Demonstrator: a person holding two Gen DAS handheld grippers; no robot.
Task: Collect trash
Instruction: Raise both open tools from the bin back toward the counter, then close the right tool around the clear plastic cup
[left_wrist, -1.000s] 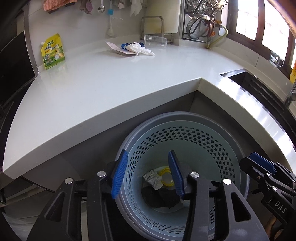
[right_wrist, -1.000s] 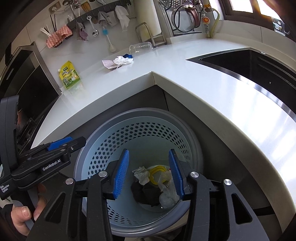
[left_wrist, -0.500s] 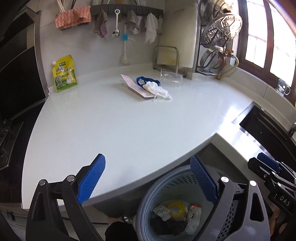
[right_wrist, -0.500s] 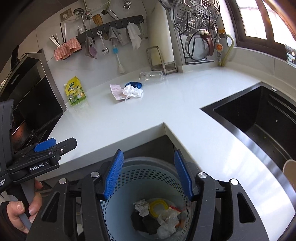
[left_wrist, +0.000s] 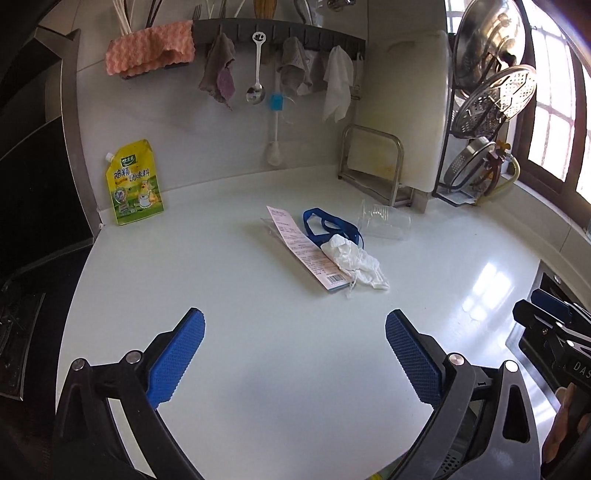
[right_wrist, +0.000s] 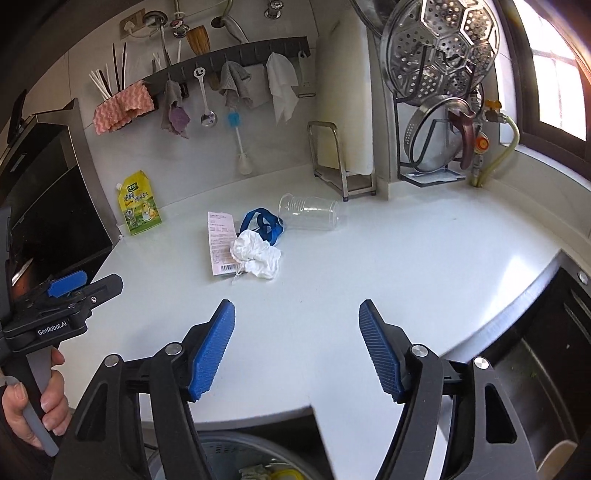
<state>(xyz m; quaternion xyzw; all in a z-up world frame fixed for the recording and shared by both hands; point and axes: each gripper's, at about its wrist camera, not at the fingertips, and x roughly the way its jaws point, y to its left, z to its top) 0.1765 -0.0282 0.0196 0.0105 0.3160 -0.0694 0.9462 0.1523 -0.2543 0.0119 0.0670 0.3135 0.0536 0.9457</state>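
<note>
On the white counter (left_wrist: 236, 280) lies a small heap of trash: a crumpled white tissue (left_wrist: 354, 262) (right_wrist: 256, 254) on a printed paper slip (left_wrist: 303, 247) (right_wrist: 221, 240). A blue strap (left_wrist: 328, 225) (right_wrist: 264, 221) lies behind them, next to a clear plastic cup (left_wrist: 386, 223) (right_wrist: 308, 212) on its side. My left gripper (left_wrist: 294, 319) hovers over the counter short of the heap, jaws opening wide, nothing between them. My right gripper (right_wrist: 296, 308) does the same, jaws opening and empty. The perforated trash basket (right_wrist: 221, 452) shows below the counter edge.
A yellow pouch (left_wrist: 133, 182) leans on the back wall at the left. A metal rack (left_wrist: 373, 162), a cutting board and hanging lids (right_wrist: 439, 55) crowd the back right. A dark sink (right_wrist: 546, 369) opens at the right. A person's hand (right_wrist: 33, 402) grips the left handle.
Both grippers rose from over the basket to above the counter and drew toward the trash heap. Their jaws spread wider, and the basket slipped to the bottom edge.
</note>
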